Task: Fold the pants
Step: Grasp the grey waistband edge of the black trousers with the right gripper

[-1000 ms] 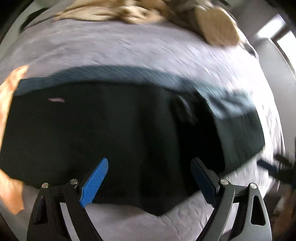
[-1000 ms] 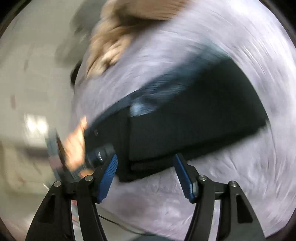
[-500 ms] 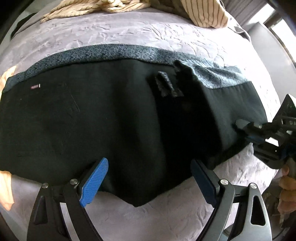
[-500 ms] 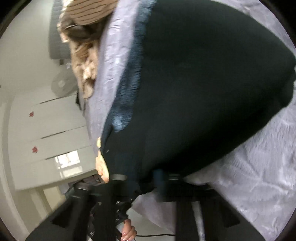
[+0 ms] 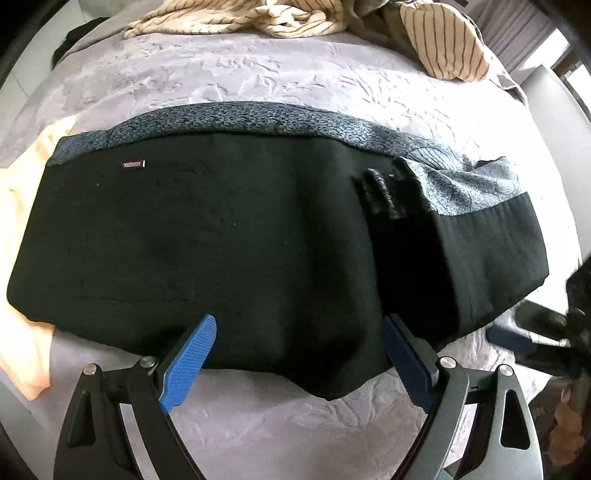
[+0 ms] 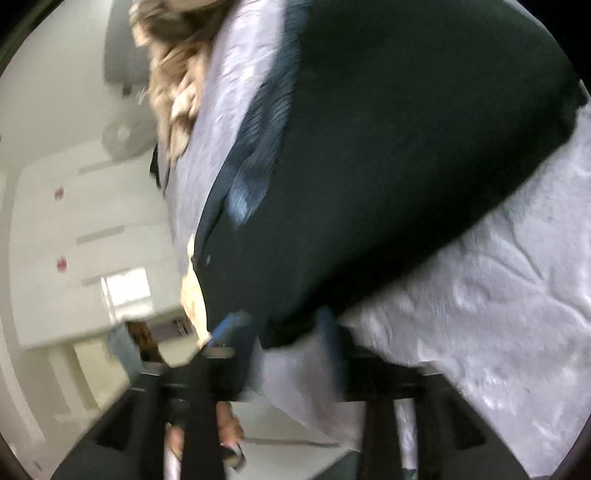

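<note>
The black pants (image 5: 240, 240) lie flat across the lilac bed cover (image 5: 295, 424), folded lengthwise, with a grey patterned strip (image 5: 258, 118) along the far edge. My left gripper (image 5: 299, 321) hovers open over the near edge, its blue pads wide apart and holding nothing. At the pants' right end, my right gripper (image 5: 517, 339) shows as a blur. In the right wrist view the right gripper (image 6: 279, 325) is smeared by motion. Its jaws are opening, and a corner of the pants (image 6: 406, 147) lies between the pads without being pressed.
Striped beige clothes (image 5: 258, 14) and a striped pillow (image 5: 443, 48) lie at the back of the bed. A peach cloth (image 5: 22, 221) sticks out under the pants' left end. White drawers (image 6: 74, 240) stand beyond the bed's edge, and a hand (image 6: 225, 424) shows below.
The right gripper's jaws, shut at the pants' end half a second ago, now stand apart, and it sits lower at the bed's edge. The left gripper stays open over the near edge.
</note>
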A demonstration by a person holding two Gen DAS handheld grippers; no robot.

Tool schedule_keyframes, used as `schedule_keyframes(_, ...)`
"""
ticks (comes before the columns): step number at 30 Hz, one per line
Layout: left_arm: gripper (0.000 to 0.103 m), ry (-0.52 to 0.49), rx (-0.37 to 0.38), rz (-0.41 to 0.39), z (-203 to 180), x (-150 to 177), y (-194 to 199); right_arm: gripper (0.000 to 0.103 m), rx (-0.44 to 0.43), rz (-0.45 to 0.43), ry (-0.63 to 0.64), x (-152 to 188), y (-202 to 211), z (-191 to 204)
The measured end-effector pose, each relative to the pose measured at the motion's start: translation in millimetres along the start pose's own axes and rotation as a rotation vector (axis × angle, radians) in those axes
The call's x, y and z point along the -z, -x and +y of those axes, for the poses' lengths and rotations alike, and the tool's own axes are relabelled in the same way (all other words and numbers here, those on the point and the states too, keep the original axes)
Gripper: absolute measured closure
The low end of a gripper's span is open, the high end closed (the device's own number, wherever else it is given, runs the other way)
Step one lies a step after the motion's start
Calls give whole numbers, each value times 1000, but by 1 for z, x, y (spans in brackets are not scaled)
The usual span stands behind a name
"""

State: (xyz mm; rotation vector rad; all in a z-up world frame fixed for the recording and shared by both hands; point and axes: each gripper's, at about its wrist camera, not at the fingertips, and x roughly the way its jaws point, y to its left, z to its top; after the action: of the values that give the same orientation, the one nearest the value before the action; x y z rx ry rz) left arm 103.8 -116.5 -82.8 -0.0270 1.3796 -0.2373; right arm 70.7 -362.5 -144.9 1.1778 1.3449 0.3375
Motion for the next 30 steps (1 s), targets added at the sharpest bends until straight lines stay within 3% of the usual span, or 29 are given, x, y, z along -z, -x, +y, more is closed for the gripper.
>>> schedule_keyframes(3,11,11,2,1,3,-3,-1,39,25,0,12,6,-2,-1)
schedule_keyframes(8,11,-6,0,0,-4,0,0,52,-46,-46,-55,-4,-9,-9)
schedule_keyframes(9,11,-10,-1,5,-7,-1,-3,57,-50,-45,-68,-7,-12,-11)
schedule_keyframes(11,11,-9,-6,11,-9,0,-6,85,-48,-41,-108,-8,-13,-21)
schedule_keyframes(12,11,-3,-8,12,-8,1,-6,89,-52,-43,-122,-9,-13,-22)
schedule_keyframes(16,11,14,-10,-4,-1,4,2,90,-130,-75,-134,-5,-7,-12)
schedule_keyframes(19,11,31,-27,-7,6,4,4,90,-166,-79,-168,-6,-25,-11)
schedule_keyframes(23,11,35,-40,-7,6,-2,10,87,-47,-37,-175,-6,-53,-20)
schedule_keyframes(25,11,18,-41,-24,1,-7,18,77,-41,26,-158,-5,-51,-14)
schedule_keyframes(27,11,2,-42,-32,-7,-13,22,60,24,143,-6,-2,-40,13)
schedule_keyframes(30,11,-25,-31,-49,-25,-28,26,58,8,152,241,-7,3,52)
